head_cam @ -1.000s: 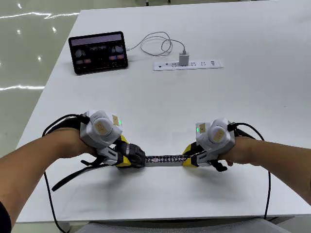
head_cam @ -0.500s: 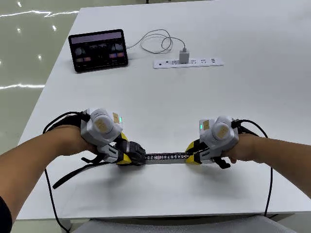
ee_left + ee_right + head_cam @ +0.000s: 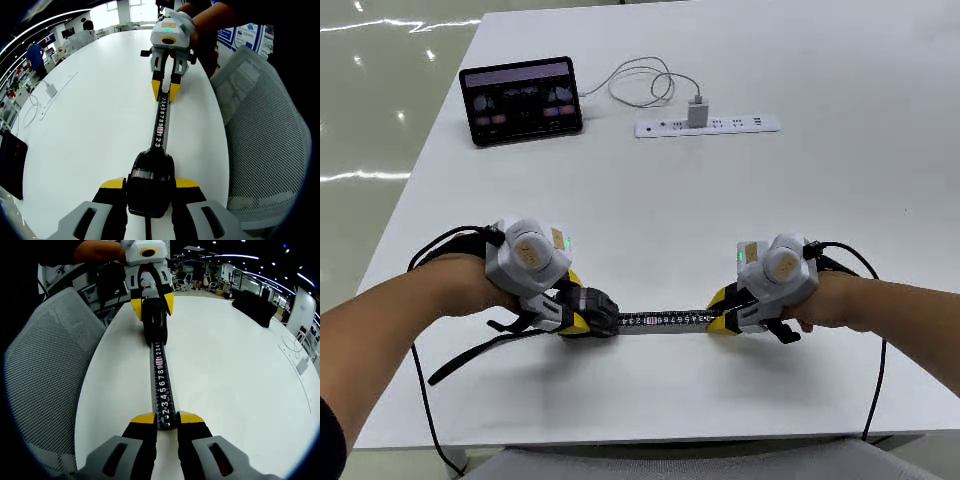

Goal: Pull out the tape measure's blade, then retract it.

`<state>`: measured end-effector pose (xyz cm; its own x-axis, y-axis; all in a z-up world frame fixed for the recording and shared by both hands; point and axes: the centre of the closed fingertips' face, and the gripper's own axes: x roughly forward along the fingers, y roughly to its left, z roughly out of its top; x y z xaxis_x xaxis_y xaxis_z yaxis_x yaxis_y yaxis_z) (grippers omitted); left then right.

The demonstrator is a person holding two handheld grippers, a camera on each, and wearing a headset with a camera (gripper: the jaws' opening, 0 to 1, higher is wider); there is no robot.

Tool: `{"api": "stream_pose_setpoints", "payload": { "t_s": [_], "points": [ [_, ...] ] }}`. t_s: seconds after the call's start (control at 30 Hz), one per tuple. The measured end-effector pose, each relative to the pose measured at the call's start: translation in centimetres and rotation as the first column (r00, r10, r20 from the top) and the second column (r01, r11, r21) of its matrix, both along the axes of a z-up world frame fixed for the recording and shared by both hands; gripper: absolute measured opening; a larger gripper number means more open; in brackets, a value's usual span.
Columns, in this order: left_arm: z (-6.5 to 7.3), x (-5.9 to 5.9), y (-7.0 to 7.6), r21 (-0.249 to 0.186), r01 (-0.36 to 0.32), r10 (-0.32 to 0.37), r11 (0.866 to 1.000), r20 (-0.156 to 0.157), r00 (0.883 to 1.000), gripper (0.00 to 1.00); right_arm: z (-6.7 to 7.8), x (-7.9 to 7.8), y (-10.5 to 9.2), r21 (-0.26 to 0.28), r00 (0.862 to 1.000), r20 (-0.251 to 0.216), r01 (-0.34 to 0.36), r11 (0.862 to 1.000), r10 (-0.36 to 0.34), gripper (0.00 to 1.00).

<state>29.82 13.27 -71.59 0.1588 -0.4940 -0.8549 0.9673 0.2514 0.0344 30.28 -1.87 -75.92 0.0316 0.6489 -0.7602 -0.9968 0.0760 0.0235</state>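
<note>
1. Tape measure case (image 3: 150, 182), black, sits low over the white table (image 3: 720, 200) close to its near edge, left of the middle. The blade (image 3: 161, 390) runs out of it to the right, roughly parallel to that edge.
2. The left gripper (image 3: 582, 318) is clenched on the case, one yellow-tipped jaw against each side. I judge this grip is there to anchor the body, so that a pull on the blade draws out tape rather than dragging the whole tool along.
3. The right gripper (image 3: 167, 419) is closed on the blade's free end, with the lowest printed numbers lying right between its jaw tips. Holding the very end leaves the rest of the tape free to run.
4. The two grippers face each other along one line, and the tape between them looks straight and flat. That alignment probably keeps the thin blade from twisting or buckling.
5. A modest length is out, so this looks like the pulling stage, with retraction not yet done.
6. The tablet (image 3: 520, 100) and the power strip (image 3: 708, 126) lie at the far side, well apart from the work.
7. A mesh chair back (image 3: 260, 125) stands just off the near edge.
</note>
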Motion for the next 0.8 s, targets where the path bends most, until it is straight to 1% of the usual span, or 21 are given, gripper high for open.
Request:
{"api": "stream_pose_setpoints", "payload": {
  "t_s": [0.17,0.47,0.8],
  "points": [
    [0.0,0.0,0.0,-0.001,-0.001,0.001,1.000,0.000,1.000,0.30,0.0,0.0,-0.1,0.001,1.000,0.000,0.001,1.000,-0.001,0.10],
    [0.0,0.1,0.0,-0.002,0.000,0.000,1.000,0.000,1.000,0.30,0.0,0.2,-1.2,-0.004,1.000,-0.004,0.013,1.000,-0.014,0.10],
    [0.0,0.1,0.1,-0.001,-0.004,0.004,1.000,-0.001,1.000,0.30,-0.1,0.2,-1.8,-0.012,1.000,0.000,0.013,1.000,-0.013,0.10]
  ]
}}
